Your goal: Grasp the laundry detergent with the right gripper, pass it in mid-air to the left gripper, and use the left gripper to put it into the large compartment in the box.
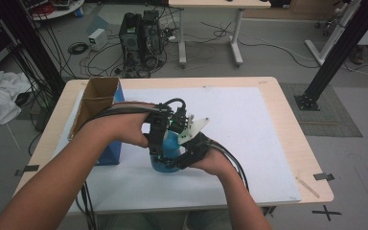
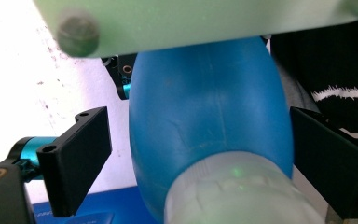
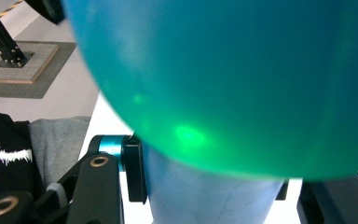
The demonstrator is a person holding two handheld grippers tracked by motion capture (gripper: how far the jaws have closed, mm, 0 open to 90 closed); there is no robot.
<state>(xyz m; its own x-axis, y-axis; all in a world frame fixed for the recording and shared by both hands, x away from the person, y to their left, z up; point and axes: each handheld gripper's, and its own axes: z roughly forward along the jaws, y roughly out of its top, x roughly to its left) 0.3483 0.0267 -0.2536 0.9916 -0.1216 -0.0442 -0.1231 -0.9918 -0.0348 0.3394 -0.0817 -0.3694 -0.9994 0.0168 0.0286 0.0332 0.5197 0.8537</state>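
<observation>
While you work at the table point(image 1: 278, 143):
Bottle point(image 1: 165, 160): blue, mid-mat, beside the box point(image 1: 100, 103).
Your right gripper point(image 3: 209, 196): clamped on it (low down).
Your left gripper point(image 2: 200, 154): jaws spread, flanking it.

Even, soft room light is falling on the white table sheet point(image 1: 249, 143) in the high view, casting only faint shadows beneath the forearms; the floor at twelve o'clock is sitting dimmer. In the left gripper view the background at nine to eleven o'clock is blowing out to pure white, and the pale plate point(image 2: 191, 21) at twelve is blurring. The blue bottle point(image 3: 242, 84) is sitting too close in the right gripper view, soft throughout, with a green glint glowing at six o'clock.
</observation>
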